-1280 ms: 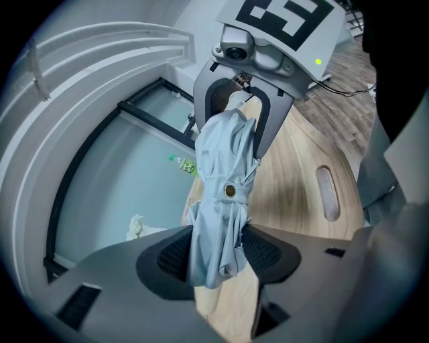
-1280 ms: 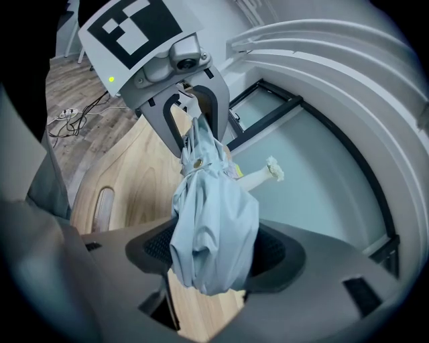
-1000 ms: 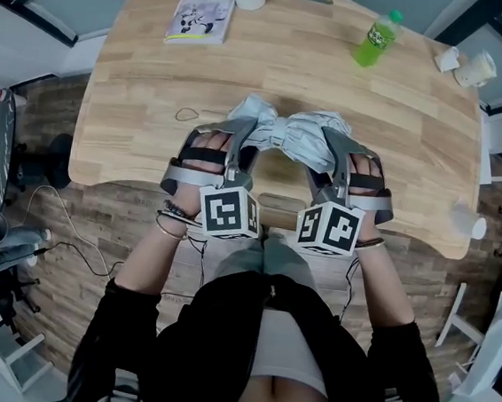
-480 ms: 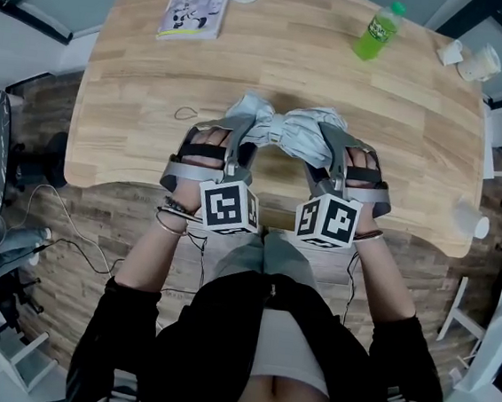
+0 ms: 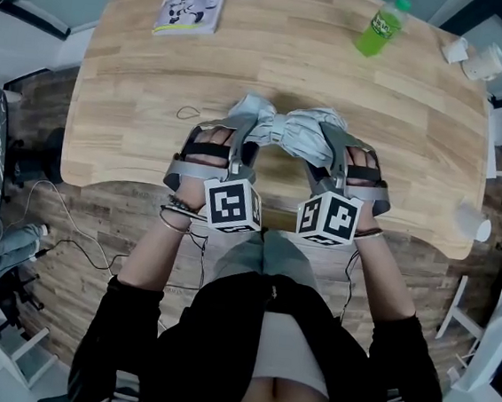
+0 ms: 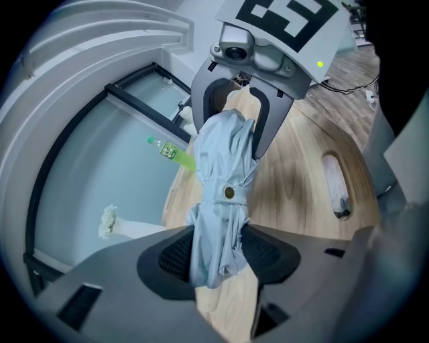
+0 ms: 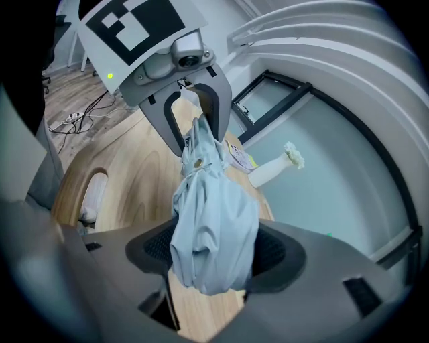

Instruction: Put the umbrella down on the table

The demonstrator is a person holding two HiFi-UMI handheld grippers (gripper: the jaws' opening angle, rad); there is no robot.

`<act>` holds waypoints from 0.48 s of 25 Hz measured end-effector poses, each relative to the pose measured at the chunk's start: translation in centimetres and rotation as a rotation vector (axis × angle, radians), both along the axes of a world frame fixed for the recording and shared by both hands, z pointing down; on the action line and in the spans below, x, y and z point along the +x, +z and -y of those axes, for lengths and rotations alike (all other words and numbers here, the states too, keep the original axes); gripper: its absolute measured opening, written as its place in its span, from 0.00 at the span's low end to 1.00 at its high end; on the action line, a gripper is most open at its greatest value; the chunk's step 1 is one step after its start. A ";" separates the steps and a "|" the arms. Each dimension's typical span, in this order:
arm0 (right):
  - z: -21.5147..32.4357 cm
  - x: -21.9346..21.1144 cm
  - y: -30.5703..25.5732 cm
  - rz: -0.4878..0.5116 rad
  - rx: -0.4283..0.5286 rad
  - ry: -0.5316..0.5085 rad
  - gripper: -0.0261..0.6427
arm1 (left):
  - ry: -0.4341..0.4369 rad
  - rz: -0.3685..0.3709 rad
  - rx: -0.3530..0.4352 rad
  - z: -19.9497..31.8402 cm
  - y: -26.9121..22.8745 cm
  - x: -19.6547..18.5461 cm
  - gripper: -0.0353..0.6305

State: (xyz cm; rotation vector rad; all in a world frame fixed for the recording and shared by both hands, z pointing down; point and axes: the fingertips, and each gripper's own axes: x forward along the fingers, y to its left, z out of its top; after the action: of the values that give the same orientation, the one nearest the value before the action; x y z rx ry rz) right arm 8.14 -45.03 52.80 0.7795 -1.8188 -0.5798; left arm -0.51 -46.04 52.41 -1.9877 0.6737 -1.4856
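1. Centrally, a folded pale blue-grey umbrella (image 5: 286, 126) lies crosswise over the near half of a light wooden worktop (image 5: 137, 94). Its canopy is bunched and bound by a strap (image 6: 229, 193) with a round snap.
2. Whether the umbrella touches the wood or hangs just above it cannot be told.
3. The left gripper (image 5: 242, 137) has its jaws pinching the umbrella's left end. In the left gripper view the fabric is squeezed between two black ribbed pads (image 6: 171, 258).
4. The right gripper (image 5: 330, 149) has its jaws clamped on the umbrella's right end. In the right gripper view a thicker wad of fabric is pressed between them.
5. Both grippers sit side by side, slanting downward and away from the person (image 5: 253, 348). Each has a black-and-white marker cube at its rear.
6. The person's hands hold the grippers, and the forearms emerge from black sleeves.
7. A thin loop (image 5: 187, 113) lies on the wood near the left gripper.
8. Along the far edge are a booklet (image 5: 193, 2) at the left and a green bottle (image 5: 381, 28) toward the right. White cups (image 5: 480, 61) stand at the far right corner.
9. Around the worktop is a wood-plank floor (image 5: 97, 224).
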 end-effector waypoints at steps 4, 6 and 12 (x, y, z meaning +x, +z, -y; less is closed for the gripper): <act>0.2 0.0 1.0 0.010 -0.017 -0.004 0.51 | -0.001 0.011 -0.020 0.2 0.8 0.0 0.37; 0.2 0.0 1.4 0.012 -0.025 -0.006 0.51 | -0.006 0.016 -0.027 0.2 1.3 0.0 0.37; 0.4 0.2 2.8 0.027 -0.063 -0.004 0.51 | -0.009 0.030 -0.048 0.3 2.5 0.2 0.37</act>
State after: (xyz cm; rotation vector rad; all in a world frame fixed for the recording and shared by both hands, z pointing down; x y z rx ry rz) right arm 8.30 -45.42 55.59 0.7442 -1.8546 -0.5149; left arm -0.30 -46.33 54.87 -1.9967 0.6408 -1.5476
